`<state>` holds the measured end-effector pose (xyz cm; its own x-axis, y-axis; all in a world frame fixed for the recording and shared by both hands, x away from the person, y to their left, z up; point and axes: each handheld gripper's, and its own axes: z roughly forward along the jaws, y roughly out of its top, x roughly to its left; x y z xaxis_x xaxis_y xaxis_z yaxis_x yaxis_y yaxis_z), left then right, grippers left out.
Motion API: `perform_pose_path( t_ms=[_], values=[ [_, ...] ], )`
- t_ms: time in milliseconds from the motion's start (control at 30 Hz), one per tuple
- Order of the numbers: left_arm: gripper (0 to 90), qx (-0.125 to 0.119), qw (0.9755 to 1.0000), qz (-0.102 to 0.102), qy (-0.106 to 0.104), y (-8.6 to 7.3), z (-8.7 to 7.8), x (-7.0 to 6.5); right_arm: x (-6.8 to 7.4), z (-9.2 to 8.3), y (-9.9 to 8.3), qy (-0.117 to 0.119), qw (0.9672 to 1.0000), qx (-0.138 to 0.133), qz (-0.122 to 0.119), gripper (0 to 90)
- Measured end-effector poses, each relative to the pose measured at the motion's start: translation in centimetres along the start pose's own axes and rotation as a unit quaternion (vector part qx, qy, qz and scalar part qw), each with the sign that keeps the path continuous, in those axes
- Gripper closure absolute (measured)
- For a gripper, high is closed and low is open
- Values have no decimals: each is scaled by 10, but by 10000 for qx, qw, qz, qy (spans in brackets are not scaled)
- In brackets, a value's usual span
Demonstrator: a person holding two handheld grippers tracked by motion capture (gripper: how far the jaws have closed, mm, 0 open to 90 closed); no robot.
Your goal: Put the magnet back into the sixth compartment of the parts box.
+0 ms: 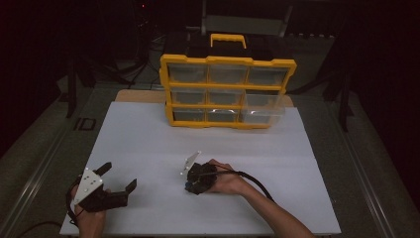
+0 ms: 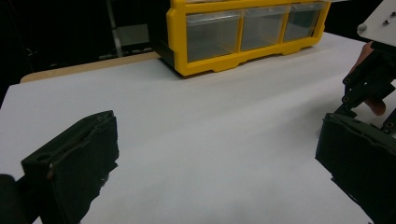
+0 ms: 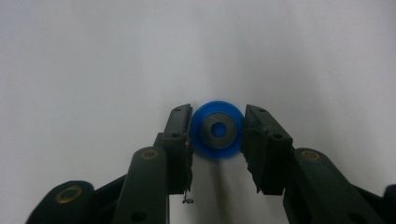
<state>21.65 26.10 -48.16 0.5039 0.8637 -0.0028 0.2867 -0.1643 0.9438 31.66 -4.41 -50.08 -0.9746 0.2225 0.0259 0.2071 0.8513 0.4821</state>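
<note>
On the left of the high view, your left gripper (image 1: pixel 118 174) rests low on the white table (image 1: pixel 148 139), near its front left corner. Its jaws stand wide apart with nothing between them; in the left gripper view bare white surface lies between the two black jaws. This gripper is well apart from the work in hand.

Moving right, toward the middle of the table, your right gripper (image 1: pixel 194 184) points steeply down at the surface, your right hand (image 1: pixel 225 179) wrapped around its body (the grey three-cornered plate on top tilts up toward the left).

The right gripper view looks along its jaws. A small blue round piece (image 3: pixel 217 129) with a grey ring at its centre lies flat on the table directly between the two jaws, level with their tips. The left jaw's inner face looks to be just touching the piece's rim; the right jaw sits just beside the opposite rim, and I cannot tell whether it presses yet. So the gripper is released, bracketing the piece but not visibly clamped on it.

The piece is round, so it has no long axis to line up with; what matters is that it is centred in the gap, and it looks to be.

Farther back, right of centre, the yellow drawer organizer (image 1: pixel 228 91) stands upright, well apart from both grippers.
</note>
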Motion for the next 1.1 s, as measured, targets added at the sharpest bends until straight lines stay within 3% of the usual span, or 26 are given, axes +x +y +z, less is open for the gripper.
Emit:
perform_pose_path(
  t_ms=[667,1100],
  values=[
    [0,-12,10000,-2,1,0,0,0,-6,-18,-4,62,9999,-19,134,628],
    [0,-24,10000,-4,11,0,-1,0,-10,-42,-7,-12,9997,14,252,628]
  ],
)
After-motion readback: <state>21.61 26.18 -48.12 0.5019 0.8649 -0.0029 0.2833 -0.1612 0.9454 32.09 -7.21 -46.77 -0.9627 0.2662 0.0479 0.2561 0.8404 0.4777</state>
